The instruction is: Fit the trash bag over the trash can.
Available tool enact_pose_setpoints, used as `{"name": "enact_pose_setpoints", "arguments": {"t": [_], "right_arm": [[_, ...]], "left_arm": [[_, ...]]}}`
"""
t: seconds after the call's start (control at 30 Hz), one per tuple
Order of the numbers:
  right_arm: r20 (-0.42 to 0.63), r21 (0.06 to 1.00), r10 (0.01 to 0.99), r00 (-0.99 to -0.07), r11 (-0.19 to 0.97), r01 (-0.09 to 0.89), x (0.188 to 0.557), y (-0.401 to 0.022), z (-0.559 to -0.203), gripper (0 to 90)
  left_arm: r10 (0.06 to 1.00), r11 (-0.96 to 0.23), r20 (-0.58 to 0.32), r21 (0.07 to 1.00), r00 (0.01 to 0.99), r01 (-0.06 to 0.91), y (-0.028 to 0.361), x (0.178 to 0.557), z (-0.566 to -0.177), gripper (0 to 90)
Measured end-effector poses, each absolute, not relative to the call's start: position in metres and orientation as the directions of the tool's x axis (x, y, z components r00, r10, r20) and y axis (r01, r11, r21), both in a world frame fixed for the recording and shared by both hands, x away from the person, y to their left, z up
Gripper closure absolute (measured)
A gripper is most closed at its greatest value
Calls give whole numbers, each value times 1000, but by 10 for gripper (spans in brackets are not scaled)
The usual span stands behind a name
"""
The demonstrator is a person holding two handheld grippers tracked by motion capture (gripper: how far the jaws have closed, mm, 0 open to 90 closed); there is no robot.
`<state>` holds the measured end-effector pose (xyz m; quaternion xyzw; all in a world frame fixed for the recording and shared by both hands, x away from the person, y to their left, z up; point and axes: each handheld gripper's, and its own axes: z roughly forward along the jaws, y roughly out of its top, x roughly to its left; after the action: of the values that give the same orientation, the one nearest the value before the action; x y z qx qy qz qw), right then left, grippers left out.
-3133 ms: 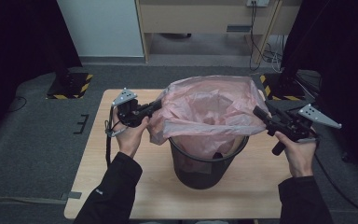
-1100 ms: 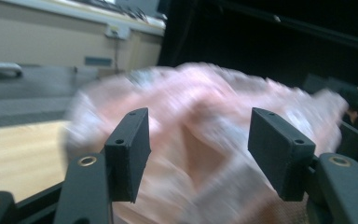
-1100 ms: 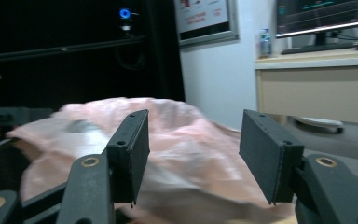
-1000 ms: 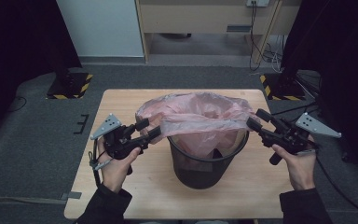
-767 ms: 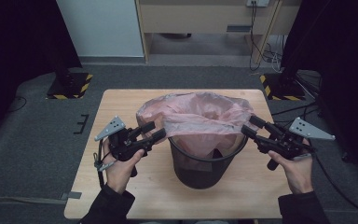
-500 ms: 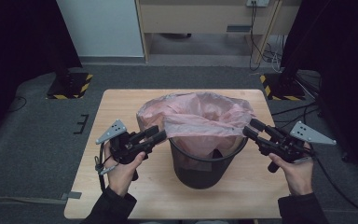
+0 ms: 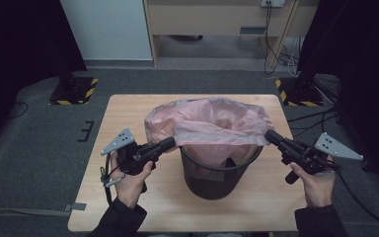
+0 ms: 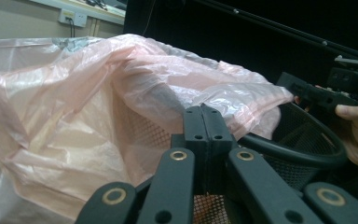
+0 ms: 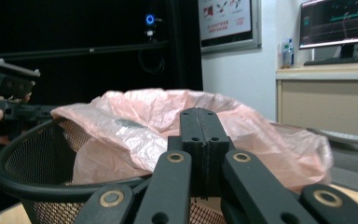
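Left gripper [image 7: 170, 143]: we hold it in the left hand [image 7: 128, 180], low at the basket's left side; its jaws are pressed together and pinch the pink bag's [image 7: 212, 123] edge, as the left gripper view shows [image 8: 204, 114].
Right gripper [image 7: 271, 137]: we hold it in the right hand [image 7: 318, 185] at the basket's right side, jaws also pressed together [image 9: 199, 116]; whether bag film lies between them we cannot tell.
Pink bag: it is draped over the far and left rim of the black mesh basket [image 7: 217, 175] and bunched across its mouth; the near rim is bare.
Basket: it stands upright near the middle of the wooden table [image 7: 128, 111].
Open room: bare tabletop lies left, right and behind the basket; the near table edge is close to our hands.
Surroundings: grey floor around the table, cables [image 7: 308, 121] on the floor at far right.
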<state>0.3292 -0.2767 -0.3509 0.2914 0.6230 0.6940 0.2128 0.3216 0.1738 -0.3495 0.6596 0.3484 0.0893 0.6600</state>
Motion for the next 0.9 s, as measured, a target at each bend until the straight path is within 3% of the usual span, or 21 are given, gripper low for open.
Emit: {"name": "enact_pose_setpoints", "arguments": {"t": [0.17, 0.3, 0.4, 0.47, 0.57, 0.63, 0.7, 0.9], "right_arm": [[142, 988, 657, -740, -136, 69, 323, -283, -347, 892], [167, 985, 655, -737, -137, 102, 322, -282, -347, 557], [160, 987, 656, -737, -115, 112, 323, -278, -348, 467], [157, 988, 652, -742, -99, 122, 324, -275, -352, 471], [146, 989, 635, -759, -102, 105, 324, -273, -356, 643], [131, 991, 636, -760, -101, 87, 323, -275, -357, 814], [131, 991, 632, -763, -102, 86, 322, -277, -357, 883], [140, 990, 618, -773, -105, 96, 318, -282, -359, 900]], "left_arm": [[561, 114, -340, 935, 755, 336, 177, 315, -346, 900], [538, 126, -349, 933, 767, 337, 176, 309, -343, 900], [528, 103, -336, 937, 780, 333, 172, 302, -343, 900], [525, 94, -332, 938, 784, 335, 170, 299, -344, 900], [514, 81, -332, 937, 791, 341, 167, 296, -346, 900], [509, 76, -333, 936, 794, 343, 166, 296, -347, 900], [506, 76, -336, 935, 795, 347, 165, 296, -348, 900], [507, 20, -299, 942, 809, 336, 156, 289, -352, 900]]}}
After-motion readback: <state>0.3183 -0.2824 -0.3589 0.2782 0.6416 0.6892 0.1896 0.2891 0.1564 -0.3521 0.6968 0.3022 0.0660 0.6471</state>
